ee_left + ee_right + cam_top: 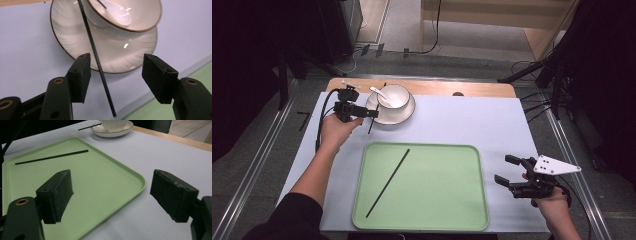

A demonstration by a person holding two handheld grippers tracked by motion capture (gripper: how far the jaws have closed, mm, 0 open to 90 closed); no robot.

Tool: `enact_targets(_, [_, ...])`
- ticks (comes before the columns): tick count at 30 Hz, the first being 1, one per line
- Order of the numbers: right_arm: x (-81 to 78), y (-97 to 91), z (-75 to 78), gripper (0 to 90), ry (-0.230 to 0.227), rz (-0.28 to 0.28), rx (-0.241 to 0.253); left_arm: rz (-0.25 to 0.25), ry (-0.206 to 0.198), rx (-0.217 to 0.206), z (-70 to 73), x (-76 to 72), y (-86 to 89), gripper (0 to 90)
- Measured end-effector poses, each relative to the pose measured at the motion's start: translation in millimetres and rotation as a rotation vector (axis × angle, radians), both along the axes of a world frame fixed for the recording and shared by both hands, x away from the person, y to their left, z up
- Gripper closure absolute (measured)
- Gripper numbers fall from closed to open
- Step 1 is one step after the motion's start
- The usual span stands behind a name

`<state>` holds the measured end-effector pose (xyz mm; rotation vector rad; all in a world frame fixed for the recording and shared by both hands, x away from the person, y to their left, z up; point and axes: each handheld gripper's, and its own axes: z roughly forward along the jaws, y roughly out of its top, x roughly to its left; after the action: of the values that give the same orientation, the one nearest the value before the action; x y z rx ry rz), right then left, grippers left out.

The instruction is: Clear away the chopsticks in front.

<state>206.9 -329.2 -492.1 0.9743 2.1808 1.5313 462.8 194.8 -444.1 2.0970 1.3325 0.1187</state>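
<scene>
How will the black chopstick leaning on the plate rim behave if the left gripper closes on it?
The chopstick looks thin, straight and rigid, so it is probably stiff and light. It rests across the plate rim with its near end on the table, so it may pivot or slide when nudged. The left gripper is open around it; such a narrow stick could twist between the pads.

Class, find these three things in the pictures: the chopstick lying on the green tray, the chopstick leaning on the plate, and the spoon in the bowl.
chopstick on the tray [388,182], high view, mid-shaft.
chopstick on the plate [96,53], left gripper view, shaft over the plate rim.
spoon [381,95], high view, handle.
</scene>
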Motion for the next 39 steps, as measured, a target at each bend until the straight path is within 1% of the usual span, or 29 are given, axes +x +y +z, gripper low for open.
enact_targets(1, [-0.1, -0.3, -0.1, 18.4, 0.0, 0.0, -0.001, 0.002, 0.007, -0.001, -1.3, 4.1, -0.7, 43.1])
enact_targets(3, [-0.3, -0.7, -0.1, 18.4, -0.002, -0.001, -0.001, 0.004, 0.015, 0.02, -3.8, 10.9, -2.9, 44.0])
enact_targets(5, [-0.6, -1.1, -0.1, 18.4, 0.001, -0.002, 0.001, 0.011, 0.004, 0.04, -6.5, 16.0, -4.9, 45.9])
enact_targets(6, [-0.7, -1.2, -0.3, 18.4, 0.001, -0.003, 0.001, 0.019, -0.004, 0.043, -8.6, 18.2, -4.8, 47.0])
enact_targets(7, [-0.9, -1.4, -0.3, 18.4, 0.002, -0.004, 0.002, 0.028, 0.001, 0.037, -10.6, 20.7, -4.3, 48.4])
enact_targets(9, [-1.4, -2.0, -0.1, 18.4, 0.001, -0.009, 0.004, 0.031, 0.018, 0.046, -14.3, 25.4, -5.1, 51.3])
enact_targets(10, [-1.4, -2.5, -0.2, 18.4, -0.001, -0.008, 0.002, 0.025, 0.015, 0.053, -15.6, 26.7, -6.3, 52.7])
enact_targets(11, [-1.4, -2.8, -0.2, 18.4, -0.002, -0.008, 0.002, 0.019, 0.009, 0.078, -17.0, 28.0, -8.7, 53.9])
enact_targets(12, [-1.8, -3.1, -0.3, 18.4, 0.001, -0.011, 0.002, 0.016, 0.006, 0.089, -18.1, 29.0, -10.5, 55.8])
enact_targets(13, [-1.9, -3.4, -0.4, 18.4, 0.002, -0.012, 0.004, 0.019, 0.004, 0.088, -19.2, 29.6, -12.5, 57.3])
enact_targets(15, [-2.3, -3.8, -0.5, 18.4, 0.005, -0.014, 0.006, 0.023, 0.005, 0.104, -22.3, 31.2, -15.4, 60.8])
enact_targets(19, [-2.8, -5.2, -0.9, 18.4, 0.006, -0.017, 0.004, 0.027, 0.023, 0.109, -29.3, 34.3, -17.4, 65.6])
enact_targets(21, [-3.2, -5.5, -1.1, 18.4, 0.004, -0.02, 0.006, 0.031, 0.03, 0.126, -32.3, 35.4, -18.4, 67.8])
enact_targets(26, [-3.7, -6.4, -1.1, 18.4, 0.002, -0.021, 0.007, 0.055, 0.04, 0.122, -36.0, 36.6, -20.3, 78.2])
enact_targets(27, [-3.8, -6.3, -1.0, 18.4, 0.003, -0.022, 0.007, 0.059, 0.04, 0.13, -35.8, 36.9, -20.8, 79.9])
enact_targets(28, [-3.7, -6.3, -1.0, 18.4, 0.002, -0.021, 0.007, 0.061, 0.04, 0.133, -35.7, 36.9, -21.0, 80.6])
enact_targets(33, [-3.4, -6.1, -1.0, 18.4, 0.001, -0.02, 0.007, 0.105, 0.052, 0.123, -35.2, 38.2, -17.4, 84.3])
enact_targets(39, [-3.2, -5.9, -1.1, 18.4, 0.002, -0.019, 0.006, 0.125, 0.034, 0.116, -30.6, 37.8, -13.9, 86.1])
